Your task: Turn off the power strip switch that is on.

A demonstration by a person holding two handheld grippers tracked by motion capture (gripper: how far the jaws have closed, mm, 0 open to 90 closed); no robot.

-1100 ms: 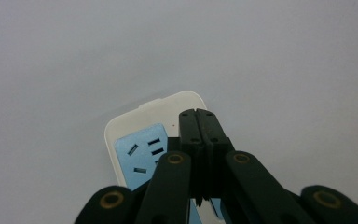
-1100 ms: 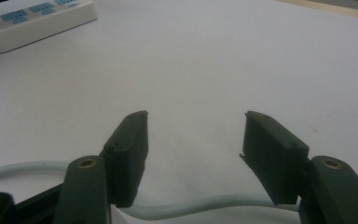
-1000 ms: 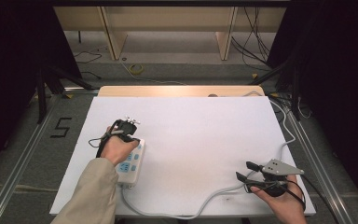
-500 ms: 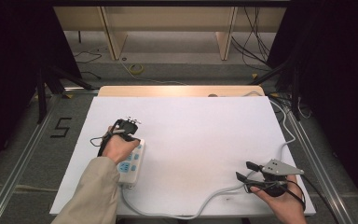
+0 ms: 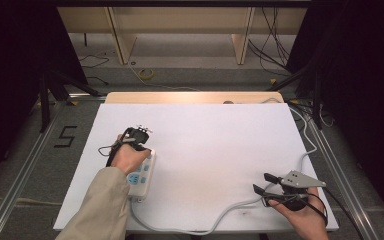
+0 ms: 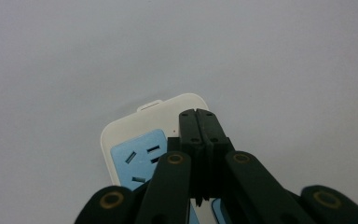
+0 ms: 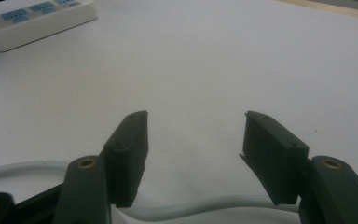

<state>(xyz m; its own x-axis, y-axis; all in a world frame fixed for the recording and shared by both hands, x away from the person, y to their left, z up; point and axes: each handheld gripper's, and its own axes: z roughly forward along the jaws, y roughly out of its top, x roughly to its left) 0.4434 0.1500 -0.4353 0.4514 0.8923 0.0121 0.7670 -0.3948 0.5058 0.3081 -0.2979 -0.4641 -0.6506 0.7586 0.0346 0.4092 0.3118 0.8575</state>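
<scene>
A white power strip (image 5: 142, 176) with blue sockets lies at the left of the white table top (image 5: 220, 140). My left gripper (image 5: 139, 137) is held over the strip's far end. In the left gripper view its jaws are pressed together, tips (image 6: 199, 115) over the strip (image 6: 135, 135) beside a blue socket, with nothing between them. My right gripper (image 5: 262, 183) hovers near the front right corner, open. In the right gripper view the gripper (image 7: 193, 128) has bare table between its jaws, and the strip's grey cable (image 7: 191, 207) passes just below them.
The grey cable (image 5: 220, 216) runs from the strip's near end along the front edge, curves up past the right gripper and leaves over the table's right edge. The strip (image 7: 37, 21) lies far from the right gripper. Floor cables and wooden shelf legs lie beyond the table.
</scene>
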